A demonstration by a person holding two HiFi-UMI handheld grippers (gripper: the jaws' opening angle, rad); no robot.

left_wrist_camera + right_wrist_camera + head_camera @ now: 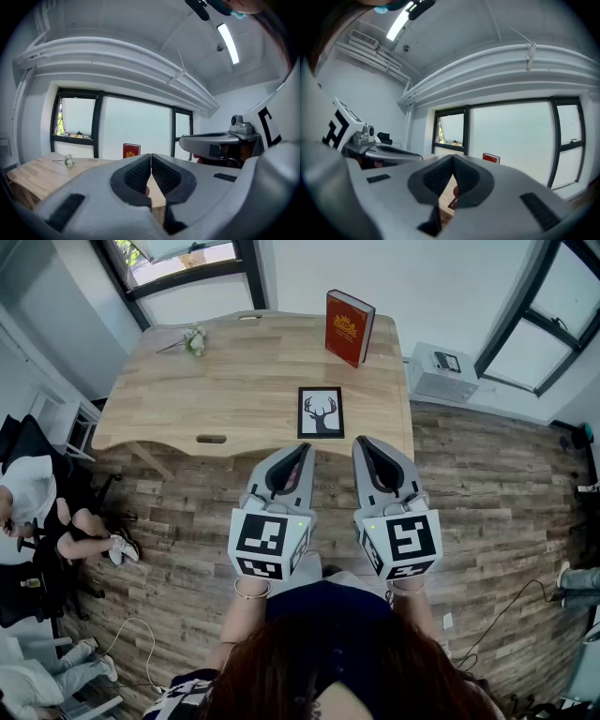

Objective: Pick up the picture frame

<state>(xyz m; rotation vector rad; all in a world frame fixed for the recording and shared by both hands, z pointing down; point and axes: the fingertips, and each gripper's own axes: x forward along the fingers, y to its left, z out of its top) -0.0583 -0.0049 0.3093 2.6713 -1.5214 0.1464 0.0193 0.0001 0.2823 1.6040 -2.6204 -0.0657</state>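
- Left gripper [302,452] and right gripper [362,444] are held side by side and roughly level, over the plank floor [487,484], short of the table [216,381]. Each has its jaws pressed together, pads meeting at the tips with nothing between them. Both gripper views confirm this.
- Picture frame [321,412] lies flat on the table near the front edge. It is just ahead of the grippers, roughly in line with the gap between them, and is untouched.
- Step in hand, as judged: the approach. The task is at its start.
- Recommendation:
  - Spread the working gripper's jaws before reaching the frame.
  - A flat frame offers only a thin rim, so one jaw probably has to get under an edge. The near edge looks the most accessible.
  - Tip the gripper downward and pinch across the border, not the printed centre.
  - Lift the frame level.
- Materials, frame: rectangular, with a thin dark border and a white face bearing a black stag's-head print. It is likely rigid. Whether the face is glazed cannot be confirmed.
- Materials, table: pale wood with visible grain, rounded corners and an apparently smooth surface.
- Materials, grippers: grey moulded shells. The black pads have a fine cross-hatched texture, which should hold a narrow rim well.
- Surroundings: a red book [349,327] stands upright at the far edge and a sprig of white flowers [194,338] lies at the far left. Both are well apart from the frame, and neither obstructs the approach.
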